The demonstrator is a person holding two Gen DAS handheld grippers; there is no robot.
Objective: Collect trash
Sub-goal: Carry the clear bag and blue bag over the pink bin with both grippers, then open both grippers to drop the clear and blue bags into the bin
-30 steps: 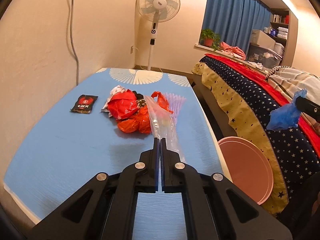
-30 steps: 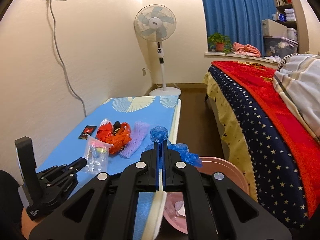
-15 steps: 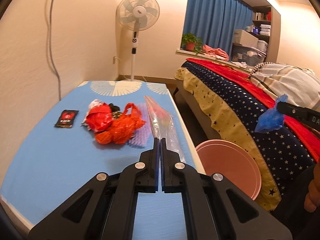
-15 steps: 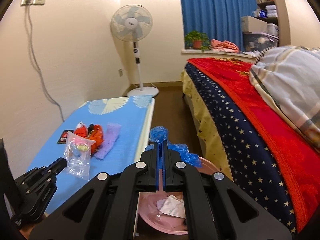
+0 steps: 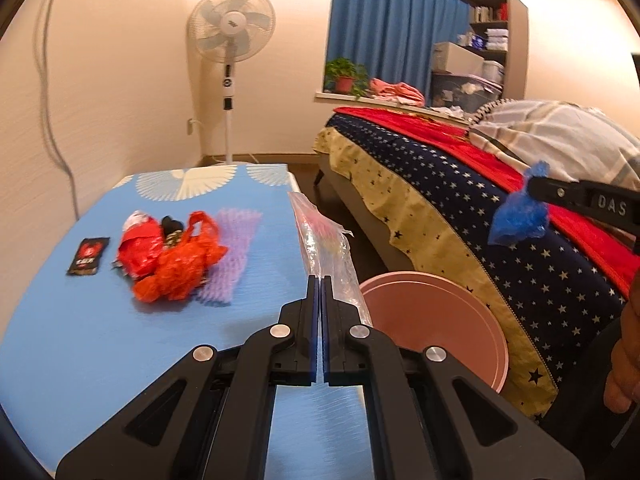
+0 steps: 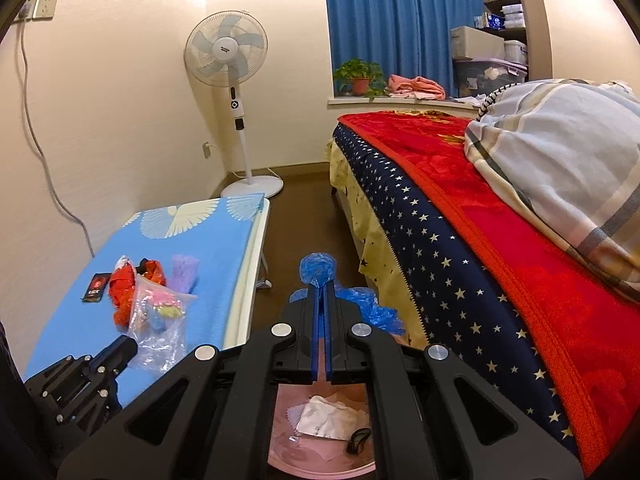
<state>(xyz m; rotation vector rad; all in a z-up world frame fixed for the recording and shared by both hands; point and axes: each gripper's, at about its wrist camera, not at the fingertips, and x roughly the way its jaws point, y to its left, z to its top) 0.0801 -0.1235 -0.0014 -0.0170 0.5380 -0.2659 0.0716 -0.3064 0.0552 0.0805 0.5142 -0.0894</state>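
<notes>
My left gripper [image 5: 321,280] is shut on a clear plastic bag [image 5: 326,246] with coloured bits inside, held up over the table's right edge; the bag also shows in the right wrist view [image 6: 160,326]. My right gripper [image 6: 322,286] is shut on a crumpled blue plastic bag [image 6: 318,268], held above the pink bin [image 6: 320,456]; the blue bag shows in the left wrist view [image 5: 518,218]. The pink bin [image 5: 432,320] stands on the floor between table and bed, with white paper [image 6: 330,420] in it. On the blue table [image 5: 80,340] lie red-orange bags [image 5: 172,264], a purple foam net [image 5: 232,256] and a black packet [image 5: 88,256].
A bed with a starred blue cover [image 6: 460,280] runs along the right. A standing fan [image 6: 236,80] is at the far wall. A grey cable [image 6: 44,160] hangs down the left wall. A narrow strip of floor [image 6: 304,216] lies between table and bed.
My left gripper has carried the clear bag to the right, toward the table edge and the bin. My right gripper has moved over the bin with the blue bag, so the bin's inside shows.
</notes>
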